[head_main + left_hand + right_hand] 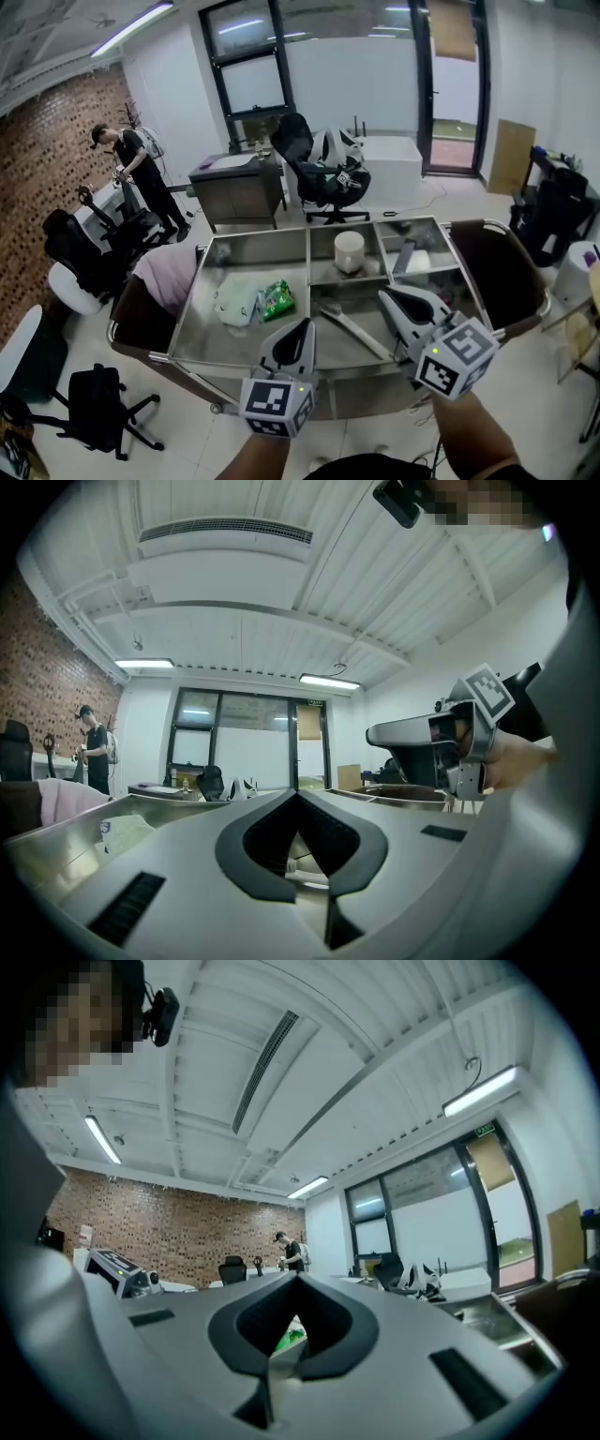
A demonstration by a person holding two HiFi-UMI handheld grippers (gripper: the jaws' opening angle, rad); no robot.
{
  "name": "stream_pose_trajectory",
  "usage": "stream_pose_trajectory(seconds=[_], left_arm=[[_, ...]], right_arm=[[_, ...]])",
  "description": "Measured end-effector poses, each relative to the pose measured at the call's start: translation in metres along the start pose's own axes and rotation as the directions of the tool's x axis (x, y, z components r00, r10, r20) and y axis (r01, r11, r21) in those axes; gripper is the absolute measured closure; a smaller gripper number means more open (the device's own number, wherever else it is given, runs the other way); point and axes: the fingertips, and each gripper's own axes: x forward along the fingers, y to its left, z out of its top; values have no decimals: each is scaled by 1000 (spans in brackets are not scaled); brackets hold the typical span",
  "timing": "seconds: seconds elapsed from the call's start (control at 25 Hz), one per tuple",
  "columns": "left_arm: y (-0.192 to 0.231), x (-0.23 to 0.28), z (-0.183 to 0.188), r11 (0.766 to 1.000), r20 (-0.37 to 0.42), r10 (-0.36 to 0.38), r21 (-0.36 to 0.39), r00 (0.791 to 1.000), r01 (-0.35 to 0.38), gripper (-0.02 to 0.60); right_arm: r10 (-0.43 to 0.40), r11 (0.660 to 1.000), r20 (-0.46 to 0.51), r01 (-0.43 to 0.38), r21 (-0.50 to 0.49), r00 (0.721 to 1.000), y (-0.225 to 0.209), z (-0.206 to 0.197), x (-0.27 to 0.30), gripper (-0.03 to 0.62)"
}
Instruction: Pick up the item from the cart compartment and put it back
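Approach step (nothing lifted yet): left tool point(301, 329) and right tool point(387, 296), both pressed together and empty, hover over one stainless steel cart point(211, 342). One green packet point(277, 298) and one white pouch point(234, 305) lie together in its left compartment; one white cylinder point(349, 250) stands farther back. Next, likely: spread a tool, descend.

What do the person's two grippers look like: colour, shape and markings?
The left gripper and the right gripper both have light grey shells that taper to a point, with black pads lining the jaws. Each carries a cube with black-and-white square markers and a small green light. No sleeves show on the forearms.
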Motion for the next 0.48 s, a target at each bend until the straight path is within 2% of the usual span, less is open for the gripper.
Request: stream_pose_trajectory(seconds=[0.24,0.48], left_arm=[[-2,-1,-1,1000,0,0,-2,1000,0,581],[-2,-2,-5,1000,2,-6,-1,1000,6,581]], right_arm=[[-50,998,27,48,47,998,-6,-11,-33,572],[-93,991,-20,94,100,995,-17,-49,-54,572]])
